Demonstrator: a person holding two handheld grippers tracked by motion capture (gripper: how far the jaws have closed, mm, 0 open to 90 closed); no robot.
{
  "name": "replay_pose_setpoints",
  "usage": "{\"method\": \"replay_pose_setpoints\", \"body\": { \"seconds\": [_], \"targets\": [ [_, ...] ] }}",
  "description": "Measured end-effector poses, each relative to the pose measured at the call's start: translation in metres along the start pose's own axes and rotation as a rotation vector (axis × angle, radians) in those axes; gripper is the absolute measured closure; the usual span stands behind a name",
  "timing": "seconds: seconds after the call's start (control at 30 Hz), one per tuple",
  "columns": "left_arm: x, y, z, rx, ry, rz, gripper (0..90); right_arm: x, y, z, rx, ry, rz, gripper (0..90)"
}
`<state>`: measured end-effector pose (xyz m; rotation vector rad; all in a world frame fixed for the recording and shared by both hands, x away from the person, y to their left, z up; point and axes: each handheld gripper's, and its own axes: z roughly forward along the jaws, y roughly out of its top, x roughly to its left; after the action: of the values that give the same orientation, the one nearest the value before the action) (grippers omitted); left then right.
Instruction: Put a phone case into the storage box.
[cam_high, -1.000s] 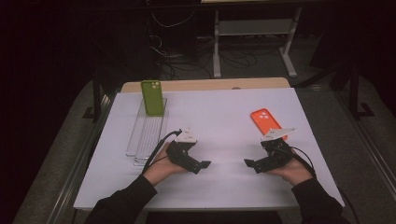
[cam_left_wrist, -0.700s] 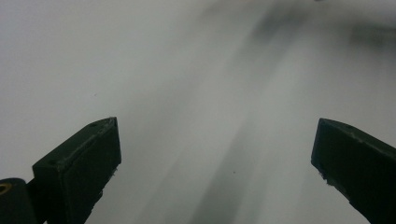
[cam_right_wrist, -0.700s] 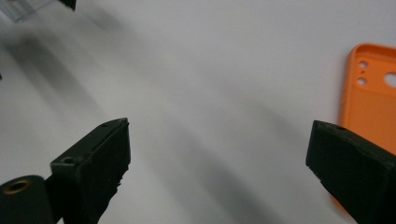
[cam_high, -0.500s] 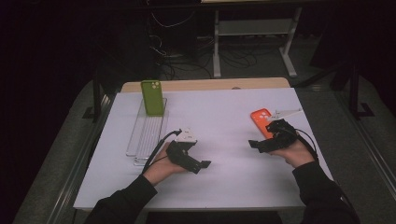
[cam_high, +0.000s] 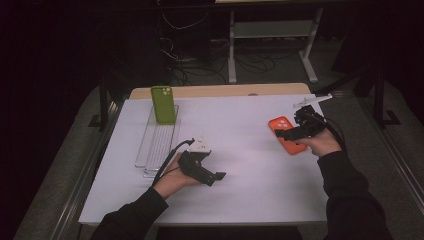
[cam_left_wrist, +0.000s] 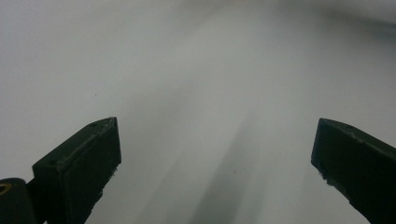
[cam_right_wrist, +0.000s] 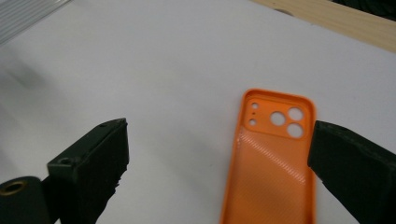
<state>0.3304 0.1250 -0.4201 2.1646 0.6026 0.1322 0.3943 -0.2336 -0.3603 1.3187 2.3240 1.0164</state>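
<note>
In the high view the white-covered counter is the one brightly lit surface; everything behind and beside it sinks into near black, and the picture is soft and grainy. The left gripper view is hazy and out of focus, a broad grey shadow streaking the counter between the black fingers. The right gripper view is sharper: the orange plastic phone case shows crisp camera holes, with mild blur at the near edge.

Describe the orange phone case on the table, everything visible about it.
The orange phone case lies flat on the white table, near its right side. It looks like soft, matte plastic or silicone with a fine ribbed texture. One end has three round camera cutouts and two smaller holes. The right gripper hovers open above it, one jaw overlapping its edge in the right gripper view; whether they touch cannot be told.
</note>
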Motion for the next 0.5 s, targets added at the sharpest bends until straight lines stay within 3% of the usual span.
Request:
{"method": "replay_pose_setpoints", "body": {
  "seconds": [0.4,0.5],
  "targets": [
    [-0.001,0.0,0.0,0.002,0.0,0.002,0.9,-0.022,0.02,0.008,-0.001,-0.053,0.03,4.5],
    [0.0,0.0,0.0,-0.001,0.0,0.003,0.8,-0.024,0.021,0.012,0.006,-0.088,0.041,4.6]
  ]
}}
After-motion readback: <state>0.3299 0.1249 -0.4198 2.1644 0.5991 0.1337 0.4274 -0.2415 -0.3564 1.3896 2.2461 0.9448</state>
